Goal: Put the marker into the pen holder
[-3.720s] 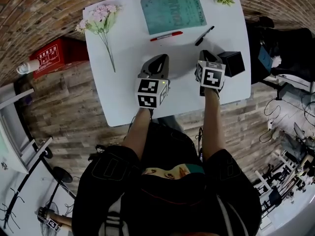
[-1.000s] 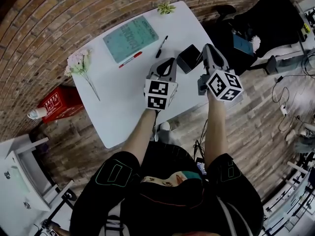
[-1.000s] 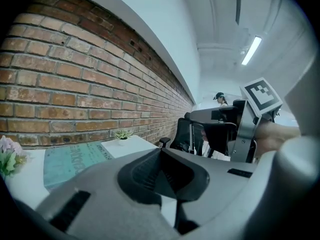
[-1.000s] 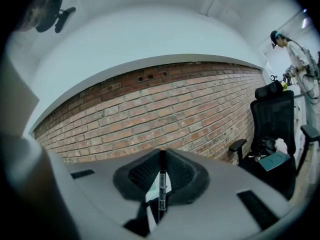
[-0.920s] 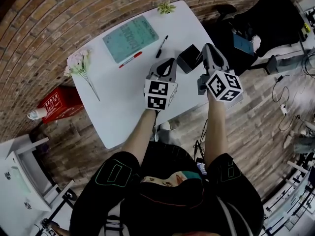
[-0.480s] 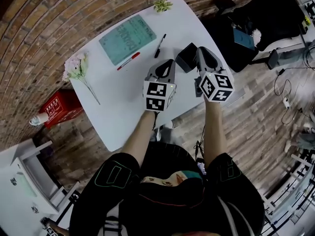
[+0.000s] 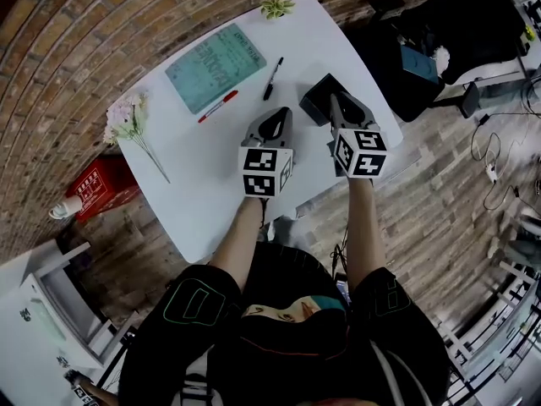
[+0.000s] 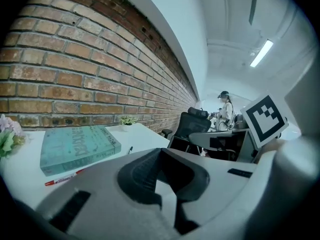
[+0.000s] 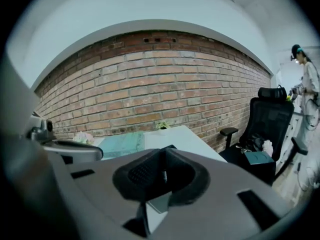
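Observation:
A black marker (image 7: pixel 272 67) lies on the white table (image 7: pixel 194 184) near a teal book (image 7: pixel 215 66); a red marker (image 7: pixel 217 106) lies at the book's near edge. The black square pen holder (image 7: pixel 317 100) stands toward the table's right edge. My right gripper (image 7: pixel 336 100) hangs just over the holder's right side, shut, with nothing in it (image 9: pixel 162 151). My left gripper (image 7: pixel 275 118) is left of the holder, above the table, also shut and empty (image 8: pixel 160 151). The left gripper view shows the book (image 8: pixel 80 146), the red marker (image 8: pixel 62 178) and the black marker (image 8: pixel 130 149).
Pink flowers (image 7: pixel 127 117) lie at the table's left end and a small potted plant (image 7: pixel 276 7) stands at its far corner. A black office chair (image 9: pixel 272 129) stands right of the table. A red box (image 7: pixel 93 189) sits on the floor to the left. A person (image 8: pixel 225 106) stands far behind.
Both grippers have come down toward the table, the right one more. The right gripper has shifted left, from beside the pen holder to just over its right side.

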Available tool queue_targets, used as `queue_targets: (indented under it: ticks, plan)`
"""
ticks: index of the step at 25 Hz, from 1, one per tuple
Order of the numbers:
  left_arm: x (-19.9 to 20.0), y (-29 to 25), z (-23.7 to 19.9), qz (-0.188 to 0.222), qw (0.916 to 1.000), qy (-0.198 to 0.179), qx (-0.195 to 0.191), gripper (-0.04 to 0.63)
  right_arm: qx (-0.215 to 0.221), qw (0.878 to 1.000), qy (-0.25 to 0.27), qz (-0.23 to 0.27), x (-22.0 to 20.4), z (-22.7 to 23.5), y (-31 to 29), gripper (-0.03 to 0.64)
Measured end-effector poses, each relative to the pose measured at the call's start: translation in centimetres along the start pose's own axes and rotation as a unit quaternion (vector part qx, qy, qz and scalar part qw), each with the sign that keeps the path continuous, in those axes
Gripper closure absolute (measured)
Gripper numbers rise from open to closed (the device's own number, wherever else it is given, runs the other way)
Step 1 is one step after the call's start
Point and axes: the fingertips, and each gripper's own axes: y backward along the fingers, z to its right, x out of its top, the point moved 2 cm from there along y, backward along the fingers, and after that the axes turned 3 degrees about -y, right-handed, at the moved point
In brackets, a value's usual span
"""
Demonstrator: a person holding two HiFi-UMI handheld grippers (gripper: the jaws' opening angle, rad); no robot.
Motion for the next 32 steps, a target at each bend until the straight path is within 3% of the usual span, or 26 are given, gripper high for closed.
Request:
queue_targets:
  ticks: [11,23,32]
  plan:
    - [-1.1,0.9,-3.0,-0.001,0.9992,0.028,0.027,0.588,-0.033,0.995,0.073,-0.051,-0.8,-0.2,-1.6,0.551]
    - [-2.0,2.4,-6.2,0.006,0.9966,0.059,0.057,0.588,-0.059,0.994,0.090,-0.015,1.0,-1.5,-0.9,0.543]
    - [-3.0,3.4,-8.7,0.006,0.9933,0.082,0.081,0.588,0.013,0.992,0.124,-0.004,1.4,-8.0,-2.6,0.583]
